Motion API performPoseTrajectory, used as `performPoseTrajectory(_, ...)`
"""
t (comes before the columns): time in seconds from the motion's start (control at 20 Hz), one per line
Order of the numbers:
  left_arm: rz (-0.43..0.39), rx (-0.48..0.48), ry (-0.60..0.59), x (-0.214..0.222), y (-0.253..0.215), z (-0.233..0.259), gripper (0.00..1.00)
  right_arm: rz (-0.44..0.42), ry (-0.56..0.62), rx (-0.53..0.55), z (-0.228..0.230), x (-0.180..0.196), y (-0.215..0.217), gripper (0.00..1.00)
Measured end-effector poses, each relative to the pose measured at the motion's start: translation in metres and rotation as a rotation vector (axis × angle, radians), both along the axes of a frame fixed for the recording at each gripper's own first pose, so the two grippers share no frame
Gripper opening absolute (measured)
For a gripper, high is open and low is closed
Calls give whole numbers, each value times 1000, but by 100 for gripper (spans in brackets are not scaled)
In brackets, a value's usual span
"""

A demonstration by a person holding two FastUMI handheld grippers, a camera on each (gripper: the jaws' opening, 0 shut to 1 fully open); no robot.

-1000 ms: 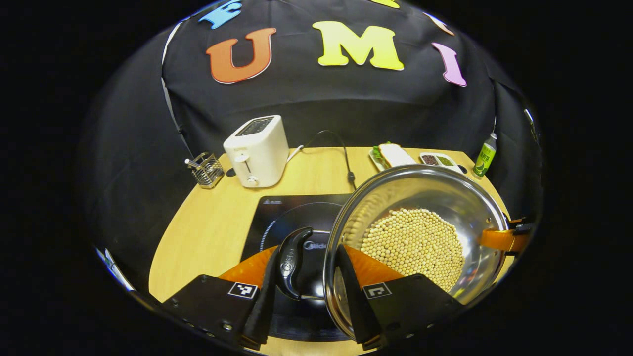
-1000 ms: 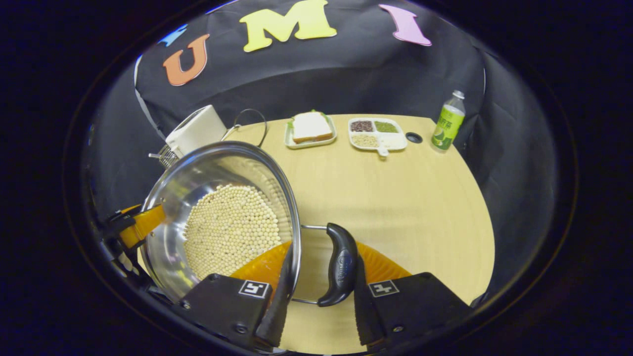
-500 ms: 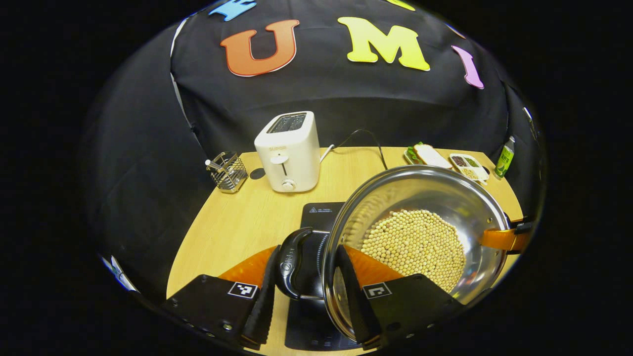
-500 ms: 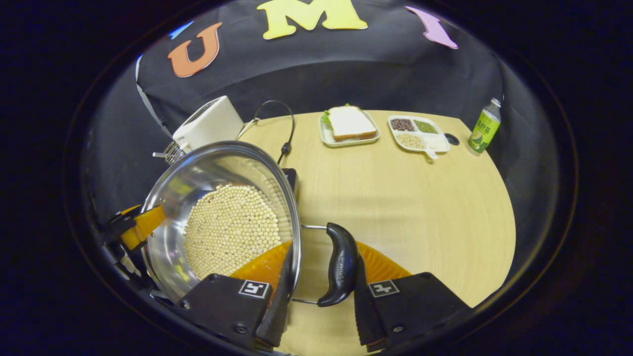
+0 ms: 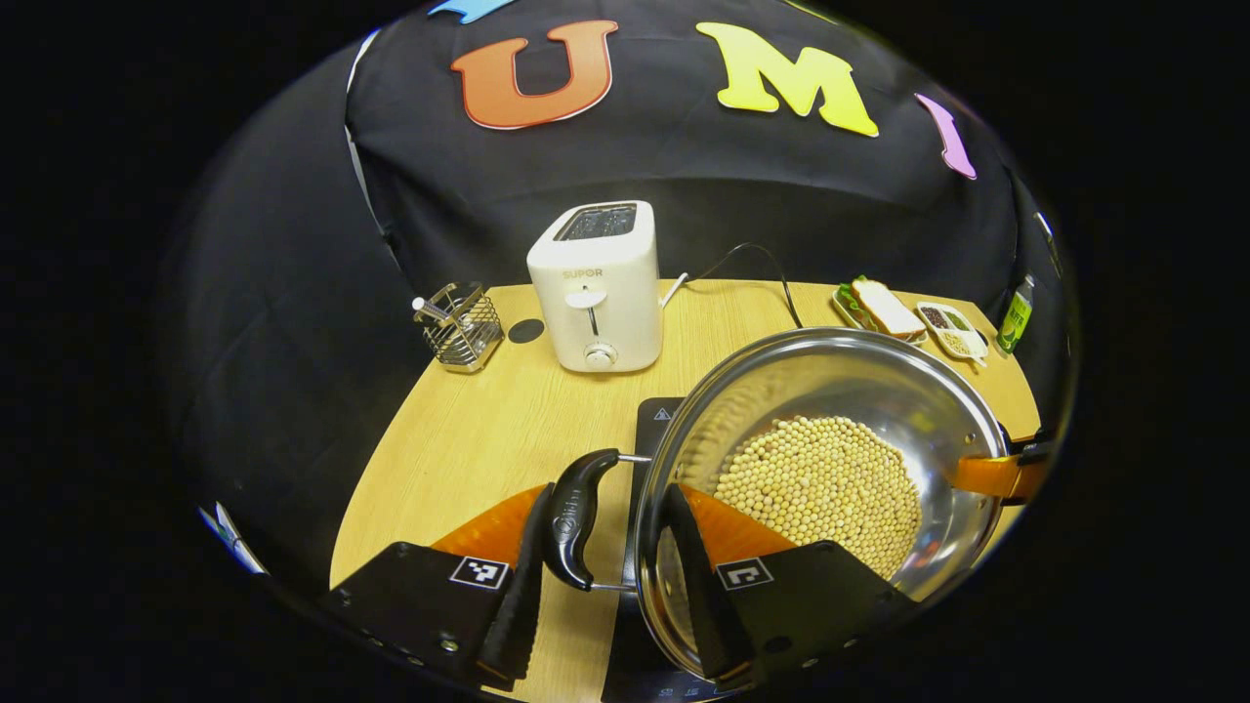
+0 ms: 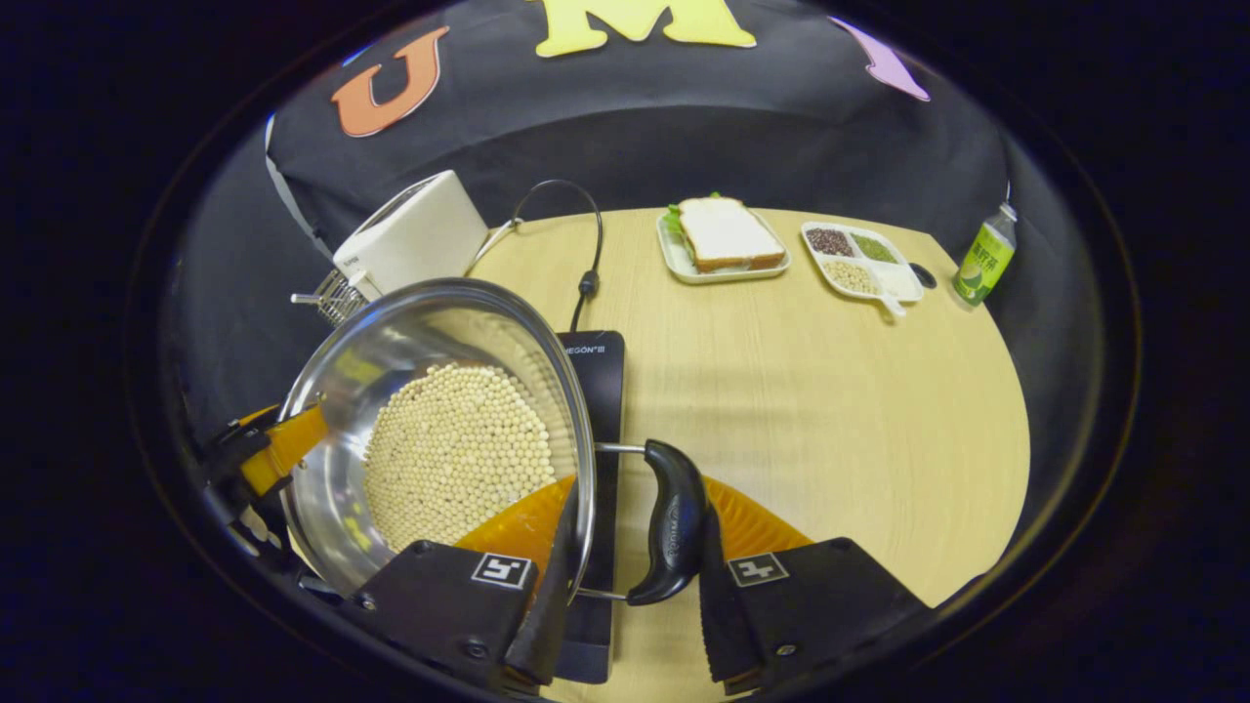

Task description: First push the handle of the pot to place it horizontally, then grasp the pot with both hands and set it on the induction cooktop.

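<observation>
Steel pot [image 5: 830, 459] of beans hung above the induction cooktop [image 6: 594, 391], left gripper [image 5: 605, 576] and right gripper [image 6: 630, 576] each clenched on a side handle; lowering both together, level, should prevent spilling.

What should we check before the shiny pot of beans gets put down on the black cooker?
1. Left gripper clamped across black handle and rim of round steel pot: ok.
2. Right gripper clamped across the opposite black handle and rim: ok.
3. Pale round beans lying in an even layer, none spilled: ok.
4. Pot centred over flat black induction cooktop: cannot tell.
5. Black cord off the cooktop's surface: ok.
</observation>
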State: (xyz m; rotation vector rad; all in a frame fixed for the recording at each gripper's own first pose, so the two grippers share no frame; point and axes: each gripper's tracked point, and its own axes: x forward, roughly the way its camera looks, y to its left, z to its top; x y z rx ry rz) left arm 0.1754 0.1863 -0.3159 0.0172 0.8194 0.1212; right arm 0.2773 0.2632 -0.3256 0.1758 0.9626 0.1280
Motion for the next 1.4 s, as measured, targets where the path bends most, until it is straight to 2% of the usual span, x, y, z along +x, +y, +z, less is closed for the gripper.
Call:
performPoseTrajectory(0.1,-11,3,-2,-1,0,-3,63,-13,-9,-23,0,1,-3,57)
performPoseTrajectory(0.2,-9,10,-10,0,3,-5,62,11,10,-40,-1,0,-2,57)
performPoseTrajectory(0.75,-52,25,-56,0,4,-5,65,4,-17,-27,0,0,-3,60)
performPoseTrajectory(0.95,-37,22,-84,0,7,-1,72,12,-48,-37,2,3,-4,60)
performPoseTrajectory(1.0,-27,33,-87,-4,9,1,82,18,-70,-60,2,4,-7,63)
performPoseTrajectory(1.05,-22,43,-100,-4,11,5,87,19,-96,-73,2,4,-9,73)
performPoseTrajectory(1.1,-17,54,-122,-3,15,12,96,11,-111,-76,3,3,-10,77)
performPoseTrajectory(1.15,-13,66,-133,-2,17,16,97,1,-126,-69,6,1,-11,83)
performPoseTrajectory(1.2,-12,73,-138,-5,18,18,96,-4,-142,-63,8,1,-11,85)
performPoseTrajectory(1.4,8,94,-184,-11,22,38,96,16,-201,-58,28,-7,-16,84)
